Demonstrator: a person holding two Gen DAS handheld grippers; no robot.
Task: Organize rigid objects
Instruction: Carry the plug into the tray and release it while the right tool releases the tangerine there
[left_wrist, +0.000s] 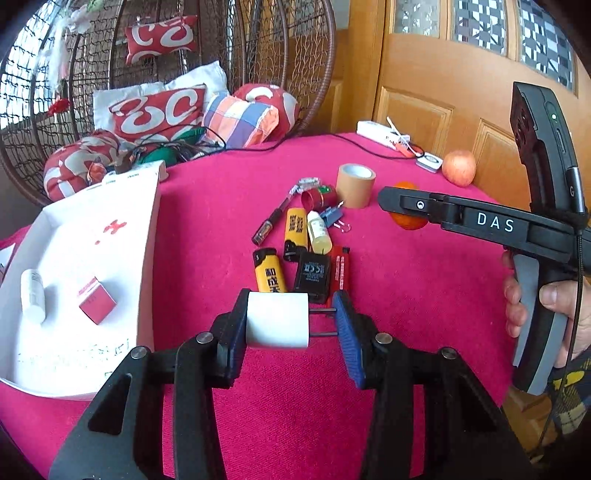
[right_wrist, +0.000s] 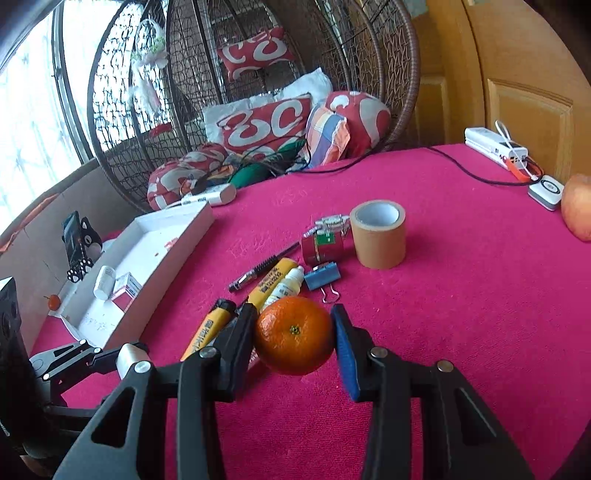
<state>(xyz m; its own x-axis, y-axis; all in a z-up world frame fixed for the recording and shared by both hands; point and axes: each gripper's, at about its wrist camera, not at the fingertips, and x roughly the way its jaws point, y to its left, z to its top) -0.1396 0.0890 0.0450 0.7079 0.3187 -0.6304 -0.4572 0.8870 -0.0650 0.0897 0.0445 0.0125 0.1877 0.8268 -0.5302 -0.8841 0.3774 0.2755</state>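
My left gripper (left_wrist: 291, 321) is shut on a white plug adapter (left_wrist: 277, 319), its prongs touching the right pad, above the pink cloth just right of the white box (left_wrist: 147, 236). The box holds a white bottle (left_wrist: 32, 295) and a small red carton (left_wrist: 96, 304). My right gripper (right_wrist: 295, 336) is shut on an orange (right_wrist: 294, 335). A pile lies ahead: two yellow lighters (left_wrist: 271, 273), a black adapter (left_wrist: 312, 275), a dropper bottle (left_wrist: 318, 230), a pen (left_wrist: 271, 221), a red can (left_wrist: 319, 195), a blue binder clip (right_wrist: 322, 277).
A brown tape roll (left_wrist: 355, 184) stands behind the pile. An apple (left_wrist: 458, 167), a white power strip (right_wrist: 495, 147) with a black cable and a small white device (right_wrist: 546, 190) lie at the far right. A wicker chair with cushions (left_wrist: 159, 110) stands behind the table.
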